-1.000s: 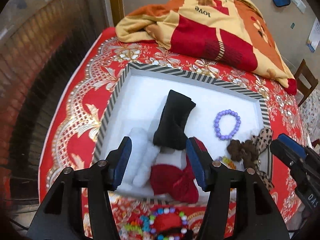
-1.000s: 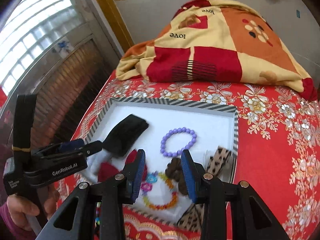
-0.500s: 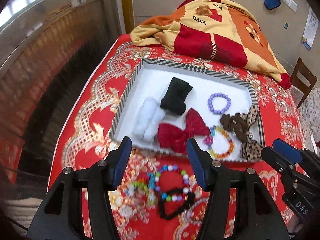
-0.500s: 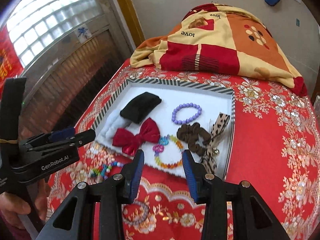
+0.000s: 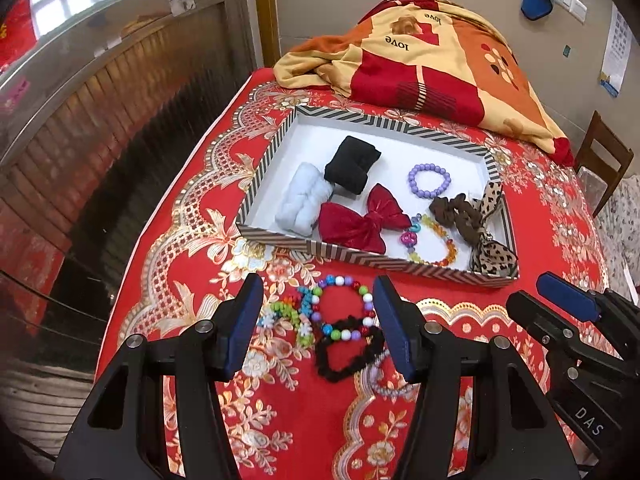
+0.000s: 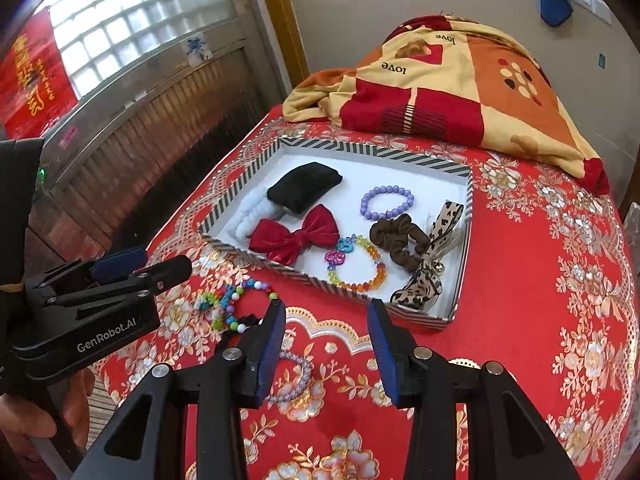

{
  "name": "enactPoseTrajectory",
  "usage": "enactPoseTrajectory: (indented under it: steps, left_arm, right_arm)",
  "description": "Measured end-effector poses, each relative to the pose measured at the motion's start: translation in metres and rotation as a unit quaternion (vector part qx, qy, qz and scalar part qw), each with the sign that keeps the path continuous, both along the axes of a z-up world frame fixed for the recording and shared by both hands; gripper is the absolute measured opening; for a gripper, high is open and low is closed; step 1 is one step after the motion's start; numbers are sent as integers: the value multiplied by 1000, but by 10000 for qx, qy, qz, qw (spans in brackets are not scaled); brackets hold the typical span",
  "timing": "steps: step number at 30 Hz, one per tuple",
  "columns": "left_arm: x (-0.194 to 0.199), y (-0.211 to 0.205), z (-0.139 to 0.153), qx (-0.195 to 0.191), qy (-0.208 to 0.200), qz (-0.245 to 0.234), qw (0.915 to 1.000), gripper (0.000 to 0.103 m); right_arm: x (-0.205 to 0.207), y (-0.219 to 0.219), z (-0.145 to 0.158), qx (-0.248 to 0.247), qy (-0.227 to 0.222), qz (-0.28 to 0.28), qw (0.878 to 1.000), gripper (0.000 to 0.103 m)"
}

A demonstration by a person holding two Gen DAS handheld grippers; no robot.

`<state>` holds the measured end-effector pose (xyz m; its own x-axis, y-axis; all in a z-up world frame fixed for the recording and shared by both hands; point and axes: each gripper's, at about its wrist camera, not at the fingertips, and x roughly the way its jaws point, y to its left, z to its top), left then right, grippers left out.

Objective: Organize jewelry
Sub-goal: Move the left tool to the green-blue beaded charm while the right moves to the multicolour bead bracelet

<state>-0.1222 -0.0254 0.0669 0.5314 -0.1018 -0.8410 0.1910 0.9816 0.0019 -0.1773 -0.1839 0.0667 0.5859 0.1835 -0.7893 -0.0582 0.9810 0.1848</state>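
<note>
- Tray (image 5: 264, 176) with striped rim lies on the red cloth (image 5: 168, 264), its long axis running from the near left toward the far right.
- Inside it: a black pad (image 5: 352, 164), white roll (image 5: 302, 200), red bow (image 5: 360, 220), purple bead bracelet (image 5: 429, 180), brown scrunchie (image 5: 456, 212), leopard bow (image 5: 494, 256) and an amber bead bracelet (image 5: 434, 244).
- Loose on the cloth just before the tray's near rim: a multicolour bead bracelet (image 5: 344, 308), black scrunchie (image 5: 344, 354), a small flower-bead piece (image 5: 286, 314) and a pale lilac bracelet (image 6: 294, 376).
- Left gripper (image 5: 316, 320) stands wide with nothing clasped; the multicolour bracelet and black scrunchie show between its fingers, lying below.
- Right gripper (image 6: 326, 344) is opening and empty; the lilac bracelet lies beside its left finger (image 6: 270, 350).
</note>
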Motion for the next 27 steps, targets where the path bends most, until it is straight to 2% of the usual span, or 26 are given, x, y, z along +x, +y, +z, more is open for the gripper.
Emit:
enactPoseTrajectory:
  steps: [8,12,27]
  left_arm:
    - [-18,-1,6,-20,-88,-19,10000,57]
    - [-25,-3,7,-14,-118,-60,9999,57]
    - [-27,3,3,-5,-63,-23,10000,57]
  right_arm:
    - [-17,-1,6,-38,-57,-19,10000,43]
    - [-22,-3,6,-47,-54,-45,10000,50]
    - [-20,5,-1,-99,100,48,9999,51]
